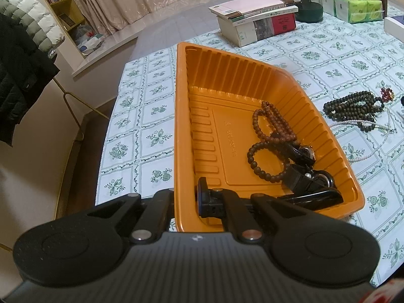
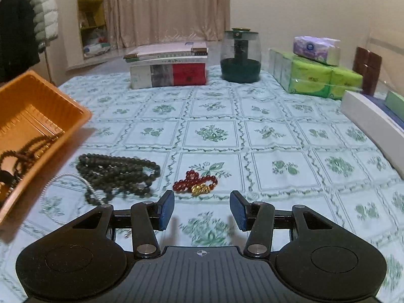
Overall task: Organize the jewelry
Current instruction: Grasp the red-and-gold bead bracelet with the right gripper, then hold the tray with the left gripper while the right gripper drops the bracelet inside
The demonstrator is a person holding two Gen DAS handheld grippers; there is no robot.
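An orange plastic tray (image 1: 184,126) sits on the floral tablecloth and also shows in the right wrist view (image 2: 50,101). It holds brown bead bracelets (image 1: 267,136) and black watches (image 1: 308,176). My left gripper (image 1: 185,199) is shut on the tray's near wall, one finger inside, one outside. On the cloth right of the tray lie a dark green bead necklace (image 2: 118,171), a thin white pearl strand (image 2: 65,179) and a red bead bracelet with a gold charm (image 2: 195,183). My right gripper (image 2: 202,209) is open, just short of the red bracelet.
A stack of books (image 2: 168,69), a dark green glass jar (image 2: 240,55), tissue packs (image 2: 315,75) and a white box (image 2: 373,116) stand along the table's far and right sides. The table's left edge (image 1: 111,126) drops to the floor. Coats hang at the left.
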